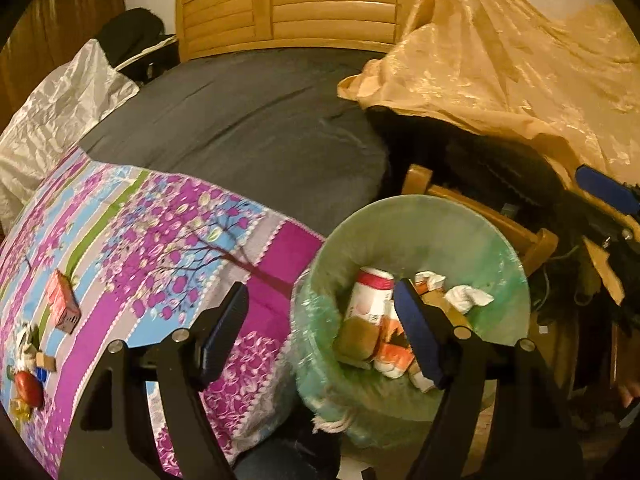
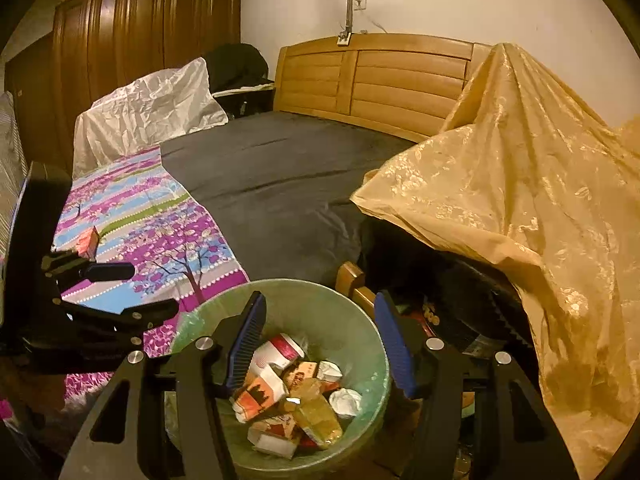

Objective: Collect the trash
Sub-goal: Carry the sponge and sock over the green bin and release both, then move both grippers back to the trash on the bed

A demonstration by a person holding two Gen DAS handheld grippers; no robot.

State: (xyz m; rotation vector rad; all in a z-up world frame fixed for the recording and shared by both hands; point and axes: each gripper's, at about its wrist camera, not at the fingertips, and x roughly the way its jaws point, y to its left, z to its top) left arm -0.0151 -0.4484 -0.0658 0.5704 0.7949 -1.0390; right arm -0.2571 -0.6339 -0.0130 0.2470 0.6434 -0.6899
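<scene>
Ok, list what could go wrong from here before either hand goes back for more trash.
1. The bin stands at the bed's edge with the left gripper straddling its rim; swinging away could tip it.
2. Trash left on the floral sheet, the red box and a small pile, sits near the edge and could get knocked off.
3. The right gripper hangs over the heaped cartons; dipping could snag the liner.
</scene>
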